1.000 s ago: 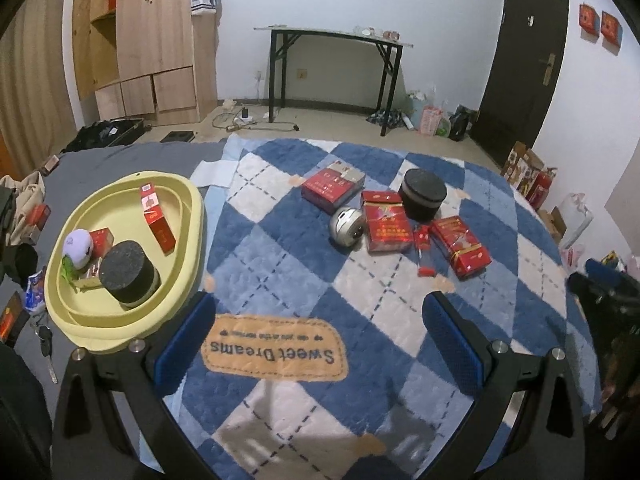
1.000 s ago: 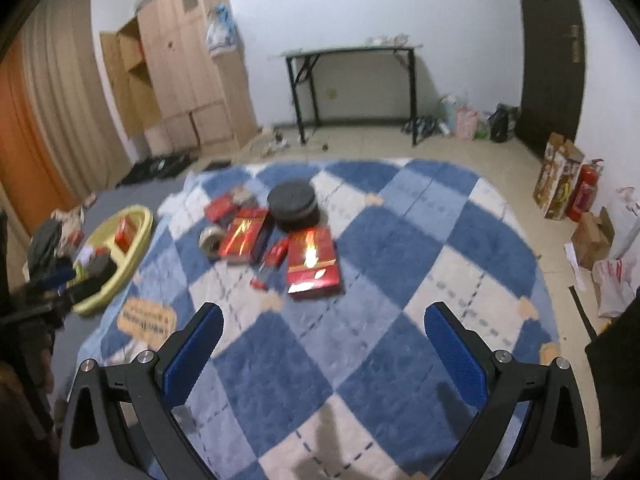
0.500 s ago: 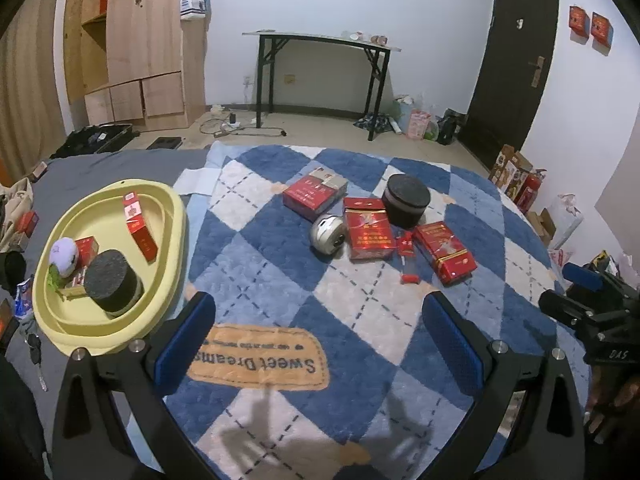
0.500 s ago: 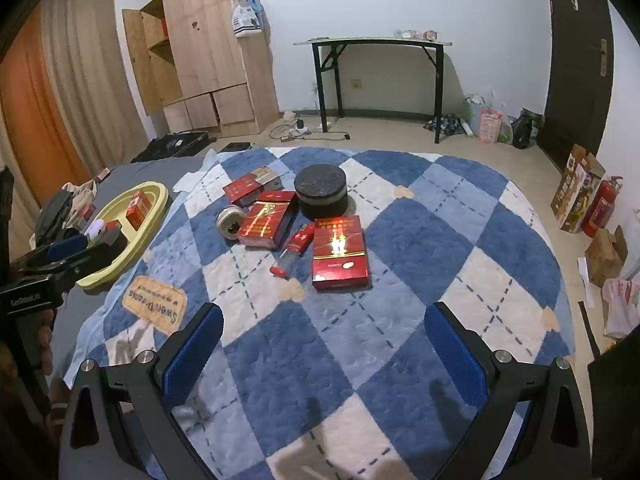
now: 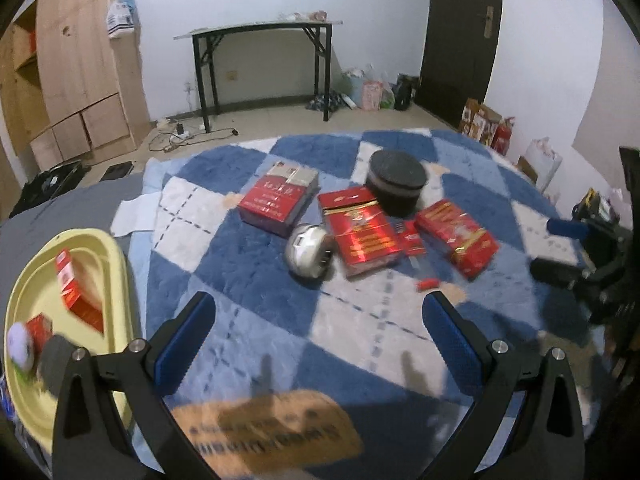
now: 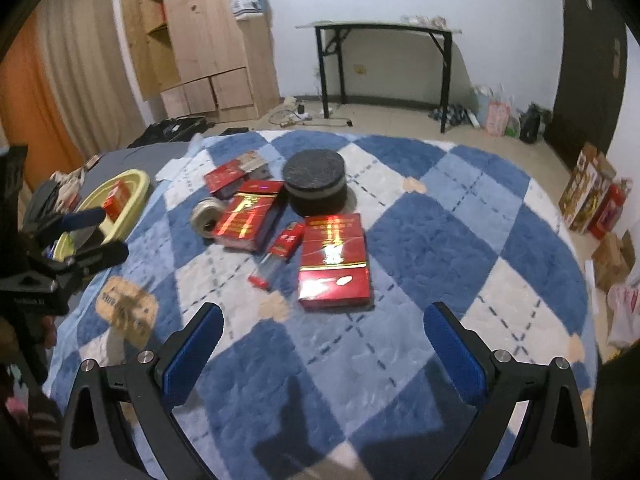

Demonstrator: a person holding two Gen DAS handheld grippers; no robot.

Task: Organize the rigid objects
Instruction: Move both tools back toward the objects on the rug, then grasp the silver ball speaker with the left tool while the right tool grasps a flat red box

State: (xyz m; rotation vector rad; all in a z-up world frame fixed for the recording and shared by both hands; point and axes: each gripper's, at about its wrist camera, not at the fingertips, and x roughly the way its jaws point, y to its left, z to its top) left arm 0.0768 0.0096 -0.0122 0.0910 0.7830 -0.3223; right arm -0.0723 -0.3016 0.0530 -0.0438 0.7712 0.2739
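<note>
Several red boxes lie on the blue checked blanket [image 5: 256,264]: a flat box [image 5: 362,232], another [image 5: 456,234] to its right, and a thicker one [image 5: 276,198]. A black round tin [image 5: 396,186] and a silver round object [image 5: 308,250] sit beside them. A small red stick [image 5: 412,240] lies between the boxes. A yellow tray [image 5: 116,264] at the left holds red boxes, a white ball and a dark round tin. My left gripper [image 5: 318,334] is open and empty, short of the silver object. My right gripper [image 6: 324,344] is open and empty, near a red box [image 6: 334,264].
A black folding table [image 5: 264,68] stands by the far wall, wooden cabinets [image 5: 80,68] at the left, a dark door [image 5: 456,40] at the right. Bags and boxes [image 6: 592,196] line the floor at the right. Clutter lies beside the tray on the grey mat.
Both grippers have moved in closer to the cluster of boxes. The left one has shifted right, away from the tray. Both stay open and empty.
</note>
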